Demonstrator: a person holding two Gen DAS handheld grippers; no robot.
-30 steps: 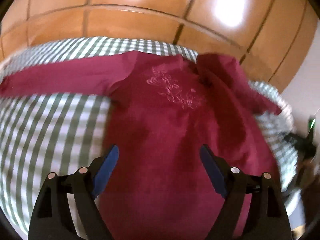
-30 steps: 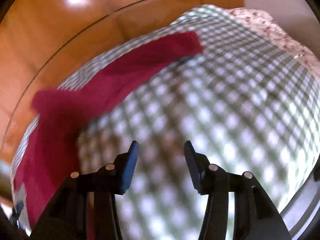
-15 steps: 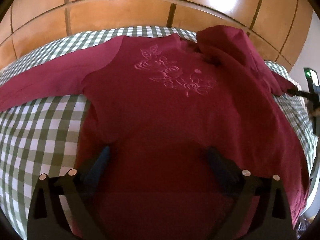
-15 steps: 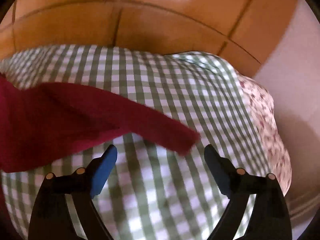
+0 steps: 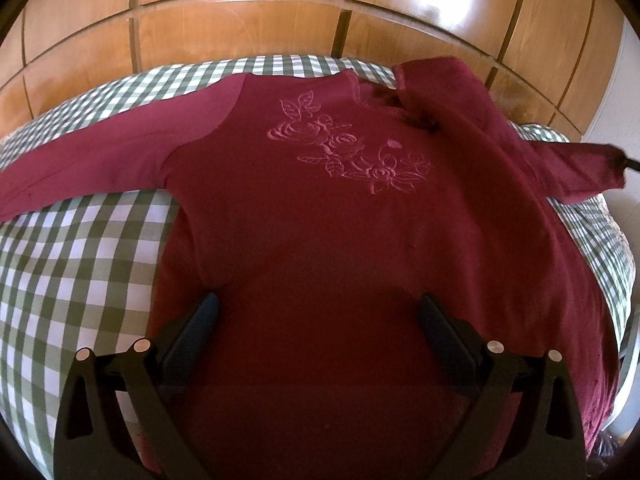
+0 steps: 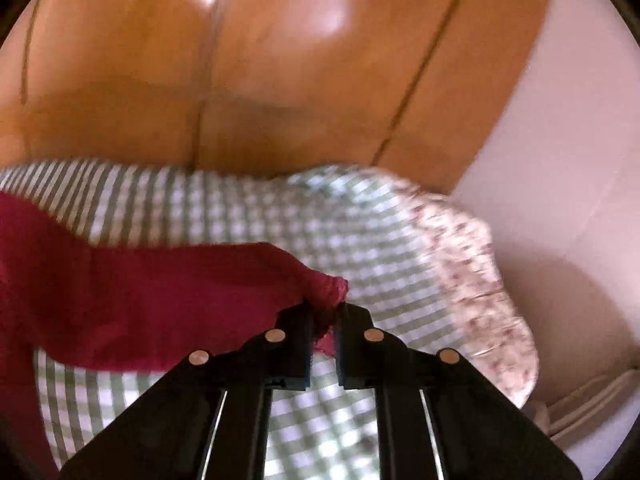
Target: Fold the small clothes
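Sleeve-folding under way: right gripper (image 6: pixel 322 330) pinches the cuff of a maroon embroidered long-sleeved top (image 5: pixel 340 216) spread on a green-checked bedcover (image 5: pixel 80 248); left gripper (image 5: pixel 320 312) rests wide open on its hem. Next, likely carrying the sleeve across the chest.
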